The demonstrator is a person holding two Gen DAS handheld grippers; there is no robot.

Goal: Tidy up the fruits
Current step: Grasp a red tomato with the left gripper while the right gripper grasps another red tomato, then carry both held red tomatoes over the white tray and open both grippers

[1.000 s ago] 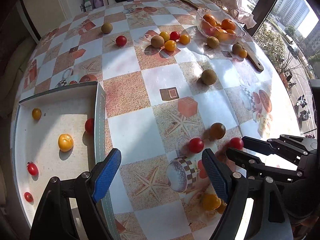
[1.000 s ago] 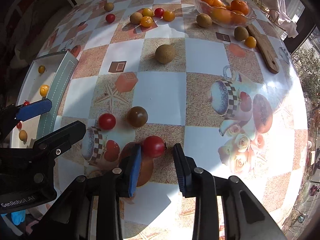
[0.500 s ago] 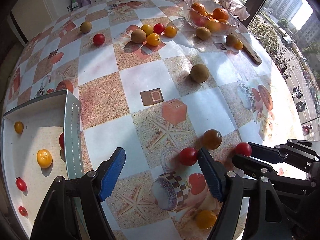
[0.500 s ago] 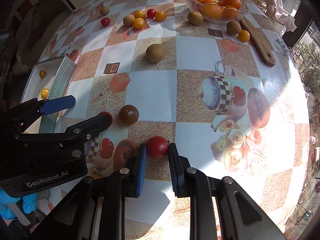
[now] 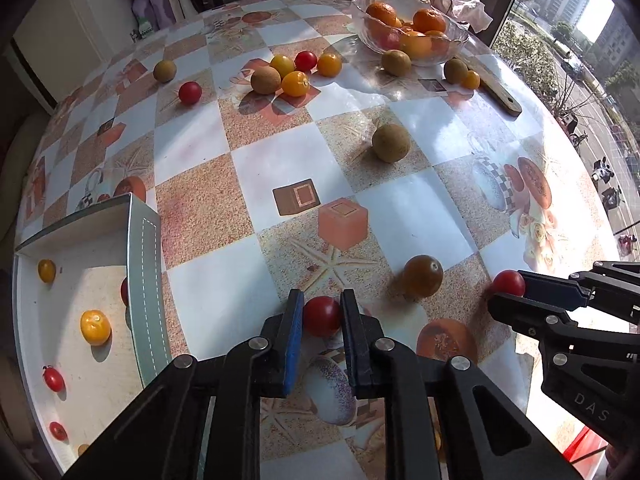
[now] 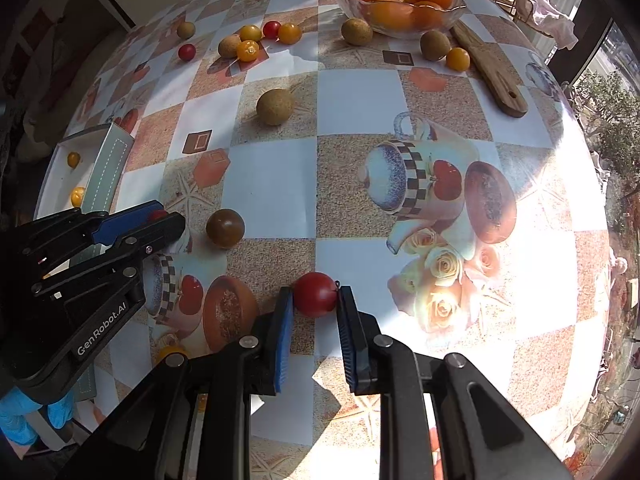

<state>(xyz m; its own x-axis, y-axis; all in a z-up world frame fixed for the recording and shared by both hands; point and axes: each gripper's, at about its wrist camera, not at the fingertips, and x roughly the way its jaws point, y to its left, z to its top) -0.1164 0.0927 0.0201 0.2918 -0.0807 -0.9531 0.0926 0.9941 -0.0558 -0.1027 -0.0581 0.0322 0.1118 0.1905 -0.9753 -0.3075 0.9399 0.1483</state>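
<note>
My left gripper (image 5: 320, 312) is shut on a red cherry tomato (image 5: 322, 316) low over the table; it also shows in the right wrist view (image 6: 160, 220). My right gripper (image 6: 314, 300) is shut on another red cherry tomato (image 6: 316, 294), and this gripper shows in the left wrist view (image 5: 510, 290) at the right. A dark brown-green tomato (image 5: 423, 275) lies between the two grippers. A white tray (image 5: 144, 264) at the left holds several small red and yellow tomatoes.
A kiwi-like brown fruit (image 5: 390, 143) lies mid-table. A cluster of yellow, red and brown fruits (image 5: 294, 72) sits farther back. A glass bowl of oranges (image 5: 412, 32) and a wooden board (image 5: 496, 92) stand at the back right. The table edge curves along the right.
Both grippers have closed: the left moved forward and shut on its red tomato, and the right shut on its red tomato.
</note>
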